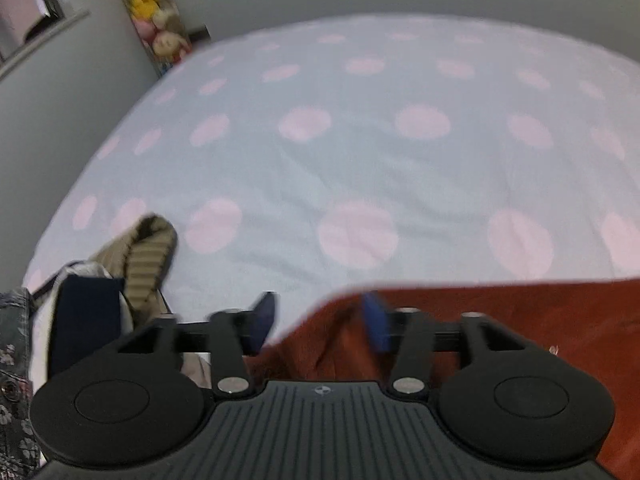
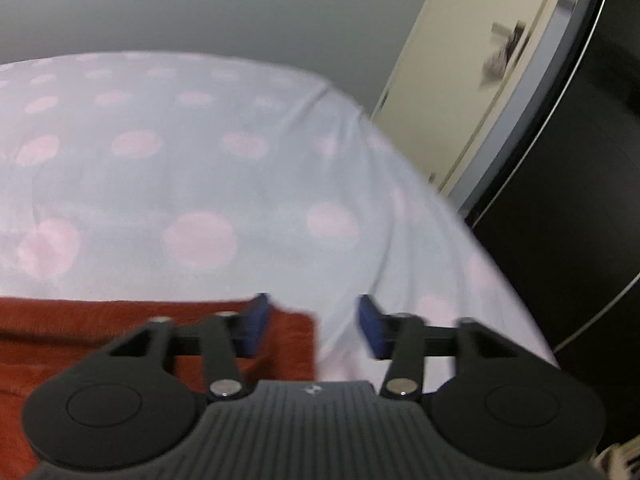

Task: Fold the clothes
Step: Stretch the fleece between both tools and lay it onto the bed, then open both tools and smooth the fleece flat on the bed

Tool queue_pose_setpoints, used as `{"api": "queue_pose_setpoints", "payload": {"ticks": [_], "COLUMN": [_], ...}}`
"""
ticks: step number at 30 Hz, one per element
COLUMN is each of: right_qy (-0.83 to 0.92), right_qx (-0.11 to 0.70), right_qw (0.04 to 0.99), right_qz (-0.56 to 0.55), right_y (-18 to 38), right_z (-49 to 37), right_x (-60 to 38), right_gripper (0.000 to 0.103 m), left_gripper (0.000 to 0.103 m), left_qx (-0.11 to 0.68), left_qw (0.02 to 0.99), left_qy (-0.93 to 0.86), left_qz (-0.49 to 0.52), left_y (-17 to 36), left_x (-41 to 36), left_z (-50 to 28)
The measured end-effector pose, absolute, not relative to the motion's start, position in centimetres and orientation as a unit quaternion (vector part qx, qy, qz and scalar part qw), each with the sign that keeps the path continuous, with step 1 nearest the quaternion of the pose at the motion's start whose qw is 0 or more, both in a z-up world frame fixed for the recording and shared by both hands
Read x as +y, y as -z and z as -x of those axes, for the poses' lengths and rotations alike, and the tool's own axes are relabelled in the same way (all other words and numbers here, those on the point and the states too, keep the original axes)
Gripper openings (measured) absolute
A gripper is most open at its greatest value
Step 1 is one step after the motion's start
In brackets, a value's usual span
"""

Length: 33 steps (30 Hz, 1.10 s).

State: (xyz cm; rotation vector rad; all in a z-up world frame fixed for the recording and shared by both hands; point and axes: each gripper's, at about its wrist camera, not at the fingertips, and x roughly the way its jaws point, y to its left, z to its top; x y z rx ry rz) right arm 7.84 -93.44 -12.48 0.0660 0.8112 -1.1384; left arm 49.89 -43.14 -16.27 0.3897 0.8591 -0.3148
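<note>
A rust-red garment (image 1: 520, 320) lies flat on the bed, its left edge under my left gripper (image 1: 320, 322), which is open with blue pads either side of that edge. In the right wrist view the same garment (image 2: 100, 332) fills the lower left, its right edge ending near my right gripper (image 2: 314, 326). That gripper is open; its left pad is over the cloth, its right pad over the sheet. Neither gripper holds anything.
The bed has a pale blue sheet with pink dots (image 1: 360, 160). A pile of other clothes (image 1: 92, 300), striped, navy and floral, sits at the left. Stuffed toys (image 1: 160, 20) hang by the wall. A cream door (image 2: 480, 72) and dark cabinet (image 2: 580, 200) stand right of the bed.
</note>
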Motion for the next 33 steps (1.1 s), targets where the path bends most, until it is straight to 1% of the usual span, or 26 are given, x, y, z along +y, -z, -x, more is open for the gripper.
{"api": "queue_pose_setpoints", "payload": {"ticks": [2,4,6,7,9,10,16,21,25,28,33], "right_qy": [0.52,0.503,0.472,0.453,0.415,0.396,0.318,0.297,0.297,0.306,0.311], "right_qx": [0.361,0.346,0.34,0.341,0.349,0.353,0.374,0.393,0.424,0.437,0.436], "right_qw": [0.774,0.791,0.81,0.819,0.834,0.841,0.863,0.861,0.846,0.837,0.833], "right_qz": [-0.027,-0.045,-0.074,-0.085,-0.1,-0.107,-0.119,-0.126,-0.128,-0.126,-0.142], "right_y": [11.2,10.3,9.6,9.4,9.6,9.8,12.0,14.2,17.1,19.0,18.9], "right_z": [-7.5,-7.3,-7.4,-7.6,-8.4,-8.8,-12.3,-16.1,-19.7,-22.0,-24.7], "right_x": [-92.6,-91.7,-90.2,-89.2,-87.1,-86.1,-81.1,-80.5,-81.3,-82.1,-84.6], "right_gripper": [0.062,0.059,0.053,0.048,0.044,0.043,0.043,0.043,0.043,0.046,0.047], "left_gripper": [0.053,0.053,0.053,0.053,0.053,0.053,0.053,0.053,0.053,0.053,0.053], "left_qx": [0.394,0.395,0.398,0.399,0.4,0.403,0.434,0.447,0.446,0.447,0.442], "left_qw": [0.889,0.889,0.885,0.883,0.878,0.874,0.849,0.842,0.839,0.844,0.846], "left_qy": [0.148,0.157,0.172,0.178,0.192,0.199,0.235,0.242,0.243,0.238,0.245], "left_qz": [-0.178,-0.169,-0.17,-0.174,-0.182,-0.185,-0.19,-0.181,-0.193,-0.178,-0.168], "left_y": [15.0,13.9,13.2,13.0,12.6,12.6,14.7,16.8,18.5,19.8,21.2], "left_x": [-42.9,-42.7,-42.9,-43.0,-43.3,-43.5,-44.0,-44.0,-43.8,-43.6,-43.6], "left_z": [-49.2,-48.1,-46.3,-45.1,-42.7,-41.5,-35.9,-33.2,-33.7,-34.7,-36.0]}}
